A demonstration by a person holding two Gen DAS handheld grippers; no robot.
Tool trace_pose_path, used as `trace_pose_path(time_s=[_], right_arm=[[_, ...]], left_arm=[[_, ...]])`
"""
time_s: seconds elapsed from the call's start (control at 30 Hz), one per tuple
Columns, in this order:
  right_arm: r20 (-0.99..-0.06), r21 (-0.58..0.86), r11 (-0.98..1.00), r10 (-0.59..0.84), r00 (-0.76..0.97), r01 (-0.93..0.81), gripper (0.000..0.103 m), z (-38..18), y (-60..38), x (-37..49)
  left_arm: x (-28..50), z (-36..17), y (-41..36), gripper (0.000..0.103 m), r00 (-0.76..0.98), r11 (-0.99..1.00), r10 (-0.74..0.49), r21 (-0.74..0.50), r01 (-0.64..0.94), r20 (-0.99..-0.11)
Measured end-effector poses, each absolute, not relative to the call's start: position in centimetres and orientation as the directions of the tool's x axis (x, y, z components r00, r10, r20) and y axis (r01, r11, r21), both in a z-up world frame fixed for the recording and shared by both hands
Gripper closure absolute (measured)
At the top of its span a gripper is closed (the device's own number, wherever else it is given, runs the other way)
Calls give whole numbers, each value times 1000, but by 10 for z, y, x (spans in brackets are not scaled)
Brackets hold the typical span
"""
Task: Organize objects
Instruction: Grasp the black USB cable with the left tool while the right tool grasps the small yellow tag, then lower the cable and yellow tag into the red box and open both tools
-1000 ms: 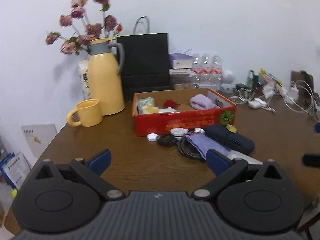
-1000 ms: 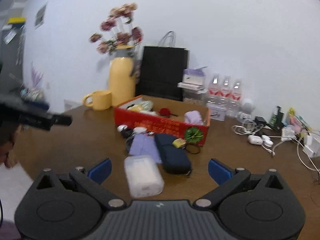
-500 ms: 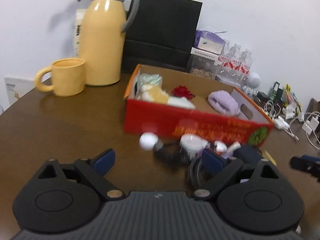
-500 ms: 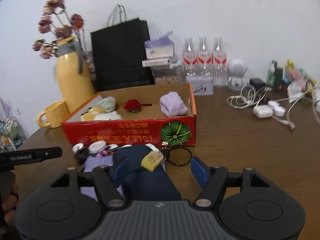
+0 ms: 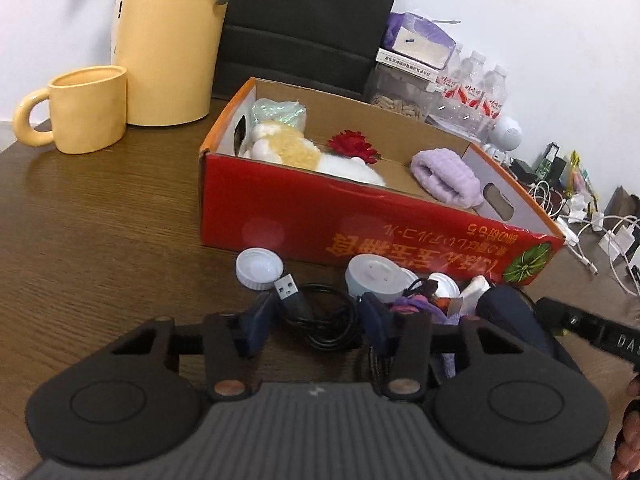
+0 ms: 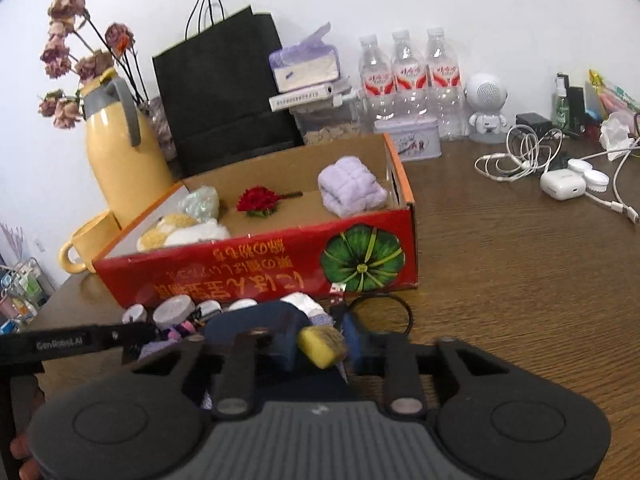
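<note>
Two grippers are shown low over a brown table (image 5: 92, 220), both facing a red cardboard box (image 5: 360, 228) at 12 o'clock. The left gripper (image 5: 316, 316) has just been narrowing; a coiled black USB cable (image 5: 320, 316) lies between its blue pads, though contact cannot be confirmed. The right gripper (image 6: 320, 344) has likewise been narrowing, and a small yellow object (image 6: 322, 346) is pinched between its pads above a dark blue pouch (image 6: 256, 320). Inside the box, a plush toy (image 6: 180, 234) is seen at 9 o'clock, a red flower (image 6: 258, 200) at centre, and a lilac towel (image 6: 352, 190) at 3 o'clock. White caps (image 5: 259, 269) rest just before the box's front wall.
</note>
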State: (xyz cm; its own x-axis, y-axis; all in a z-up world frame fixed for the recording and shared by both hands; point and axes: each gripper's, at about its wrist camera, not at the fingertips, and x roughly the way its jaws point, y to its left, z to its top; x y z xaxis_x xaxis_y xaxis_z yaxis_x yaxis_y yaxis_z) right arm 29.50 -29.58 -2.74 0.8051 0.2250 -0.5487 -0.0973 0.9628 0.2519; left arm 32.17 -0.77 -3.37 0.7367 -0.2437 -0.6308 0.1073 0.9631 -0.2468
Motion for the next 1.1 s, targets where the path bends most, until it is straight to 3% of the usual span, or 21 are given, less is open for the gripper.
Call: trace_pose_path(time_s=[0.17,0.43,0.73,0.93,1.1], right_arm=[[-527,220,970,208,824,-105,92,-13,-296,273],[-488,258,959,237,840,-120,93,4,-302,207],[-459,226,960,256,851,-167,93,16,-290,140],[-441,233,959,253,861,-162,93,25,-298,134],[-413,186,964,251,875,-188,93,41,-296,167]], left_arm=[[290,-18,-5,58,768,970,-213,-225,93,-603],[208,26,8,58,810,969,-221,-220,117,-543],[152,32,-4,58,796,969,-243,-182,169,-554],[156,43,-9,58,808,962,-269,-180,204,-525],[210,73,-12,58,829,953,-301,-167,251,-472]])
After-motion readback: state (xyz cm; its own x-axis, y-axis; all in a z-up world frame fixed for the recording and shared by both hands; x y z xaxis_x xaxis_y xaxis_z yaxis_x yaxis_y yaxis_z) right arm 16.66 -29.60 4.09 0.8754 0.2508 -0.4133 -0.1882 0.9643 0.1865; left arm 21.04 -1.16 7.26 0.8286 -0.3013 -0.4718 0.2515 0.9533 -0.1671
